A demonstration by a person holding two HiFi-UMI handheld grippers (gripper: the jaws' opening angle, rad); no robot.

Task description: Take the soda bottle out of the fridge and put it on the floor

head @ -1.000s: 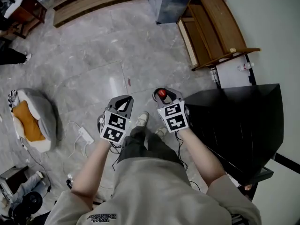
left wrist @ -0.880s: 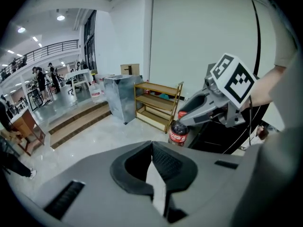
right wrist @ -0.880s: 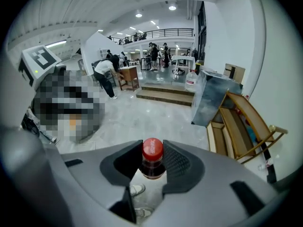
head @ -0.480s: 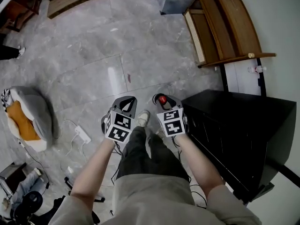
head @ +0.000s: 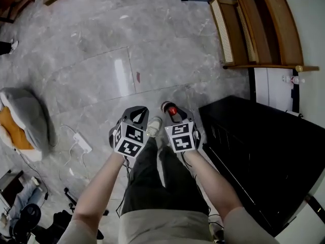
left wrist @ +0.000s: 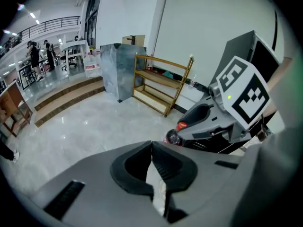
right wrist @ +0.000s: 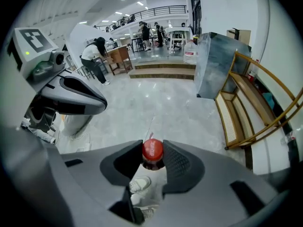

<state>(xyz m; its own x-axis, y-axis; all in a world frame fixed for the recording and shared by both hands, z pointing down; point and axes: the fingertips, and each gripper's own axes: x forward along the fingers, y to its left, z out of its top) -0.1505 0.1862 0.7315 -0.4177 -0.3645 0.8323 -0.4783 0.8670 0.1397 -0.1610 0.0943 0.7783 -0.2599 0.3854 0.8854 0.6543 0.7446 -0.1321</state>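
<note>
The right claw (right wrist: 152,163) grips the red-capped dark soda bottle (right wrist: 152,150), already outside the black fridge (head: 264,151), not yet on the grey marble floor (head: 101,60) below; the left claw (left wrist: 151,148) is closed, empty.

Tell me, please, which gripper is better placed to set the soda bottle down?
Right: the right gripper grips the soda bottle below its red cap; the left gripper is shut, empty.

The soda bottle (right wrist: 152,151), red-capped with dark drink inside, stands upright, pinched at its neck between the right gripper's (head: 171,111) jaws over the grey marble floor (head: 101,60). Whether its base touches the floor cannot be seen.
</note>
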